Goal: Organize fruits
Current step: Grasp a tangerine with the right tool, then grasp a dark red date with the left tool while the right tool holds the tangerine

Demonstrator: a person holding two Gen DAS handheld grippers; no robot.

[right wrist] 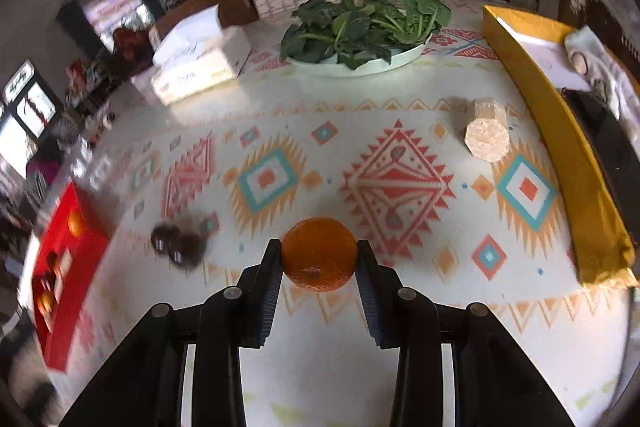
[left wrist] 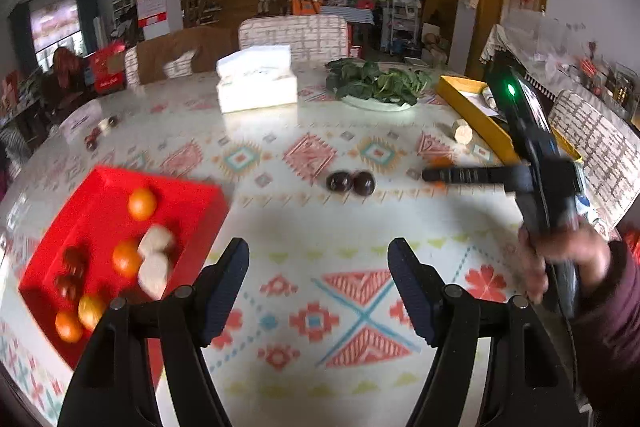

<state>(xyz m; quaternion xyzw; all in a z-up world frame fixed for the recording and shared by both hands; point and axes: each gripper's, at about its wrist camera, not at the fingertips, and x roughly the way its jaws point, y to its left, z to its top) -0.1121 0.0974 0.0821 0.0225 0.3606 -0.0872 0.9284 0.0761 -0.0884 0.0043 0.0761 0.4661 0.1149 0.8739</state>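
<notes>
An orange is pinched between the pads of my right gripper, which is shut on it just above the patterned tablecloth. In the left wrist view that right gripper reaches in from the right, with a bit of orange showing at its tip. My left gripper hangs open over bare cloth with nothing between its fingers. To its left the red tray holds several oranges, dark fruits and two pale pieces. Two dark round fruits lie together mid-table, also seen as dark fruits left of the held orange.
A plate of leafy greens, a white tissue box and a yellow box lid stand at the back and right. A pale cylinder lies near the yellow lid. More small fruits sit far left.
</notes>
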